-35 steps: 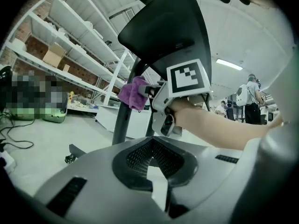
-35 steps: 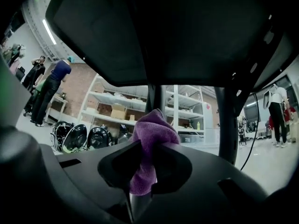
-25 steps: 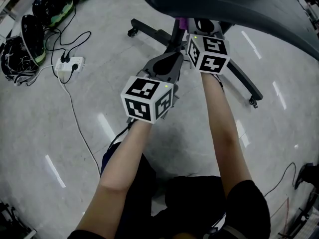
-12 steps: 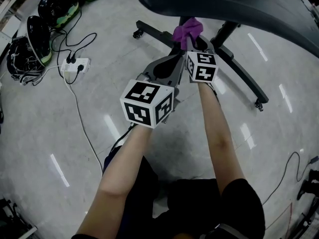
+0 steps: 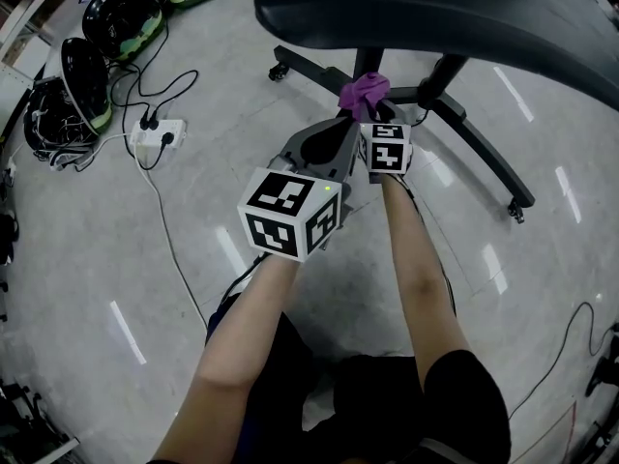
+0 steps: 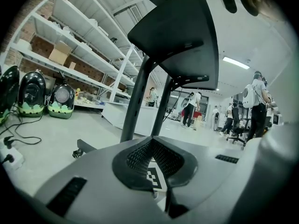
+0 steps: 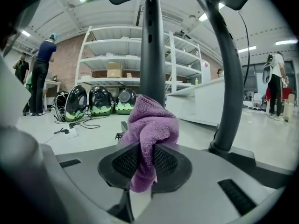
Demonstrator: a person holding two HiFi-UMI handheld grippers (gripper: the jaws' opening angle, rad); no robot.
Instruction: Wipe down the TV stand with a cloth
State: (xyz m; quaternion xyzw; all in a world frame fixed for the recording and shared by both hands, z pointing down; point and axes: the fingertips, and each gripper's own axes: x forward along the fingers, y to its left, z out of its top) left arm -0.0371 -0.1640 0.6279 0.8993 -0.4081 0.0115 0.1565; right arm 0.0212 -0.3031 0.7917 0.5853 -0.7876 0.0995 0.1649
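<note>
Right gripper (image 7: pixel 142 164): jaws clamped on a bunched purple cloth (image 7: pixel 149 125), close to the TV stand (image 7: pixel 153 45) post, far centre. Left gripper (image 6: pixel 152 148): jaws together, empty. Hard rubbing could tug the cloth free or roll the castered stand.

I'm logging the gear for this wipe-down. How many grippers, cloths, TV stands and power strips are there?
Grippers: 2 (left gripper, right gripper)
Purple cloth: 1
TV stand: 1
Power strip: 1
Total: 5
</note>
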